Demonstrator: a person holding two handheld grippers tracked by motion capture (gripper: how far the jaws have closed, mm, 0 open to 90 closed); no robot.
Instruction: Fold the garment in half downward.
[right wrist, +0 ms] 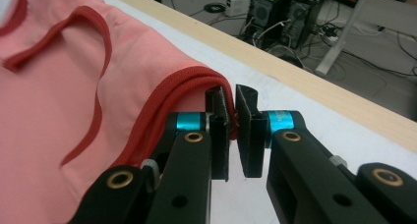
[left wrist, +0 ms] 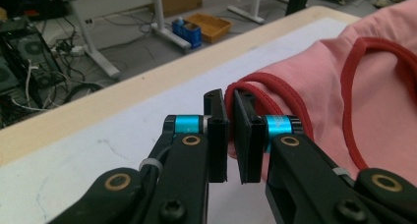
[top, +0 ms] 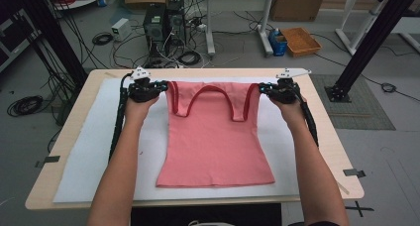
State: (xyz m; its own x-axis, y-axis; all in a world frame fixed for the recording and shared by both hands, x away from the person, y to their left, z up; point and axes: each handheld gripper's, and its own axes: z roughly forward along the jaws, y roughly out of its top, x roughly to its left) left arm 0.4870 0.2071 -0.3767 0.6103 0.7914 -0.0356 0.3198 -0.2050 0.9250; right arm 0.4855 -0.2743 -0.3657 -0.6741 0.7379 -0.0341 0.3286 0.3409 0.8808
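While the person's forearms reach in from the near edge of the table (top: 317, 137), each hand holds a gripper at one far corner of a pink tank top (top: 215, 141). The garment lies flat on a white sheet (top: 89, 151) that covers most of the wooden tabletop, its hem toward the near side and its red-trimmed straps toward the far side. The left gripper (top: 162, 86) sits at the top's far left corner; in the left gripper view its jaws are pressed together on the red-edged fabric (left wrist: 265, 94) of the left shoulder strap, with only a thin slit between them. The right gripper (top: 261, 88) sits at the far right corner; in the right gripper view its jaws likewise pinch the red trim (right wrist: 196, 79) of the right strap, a bit of red cloth showing in the narrow gap. Both straps are drawn outward, so the neckline hangs in a loose curve between the grippers. Beyond the far edge, computer towers (top: 163, 20) and an orange crate (top: 301, 40) stand on the floor.
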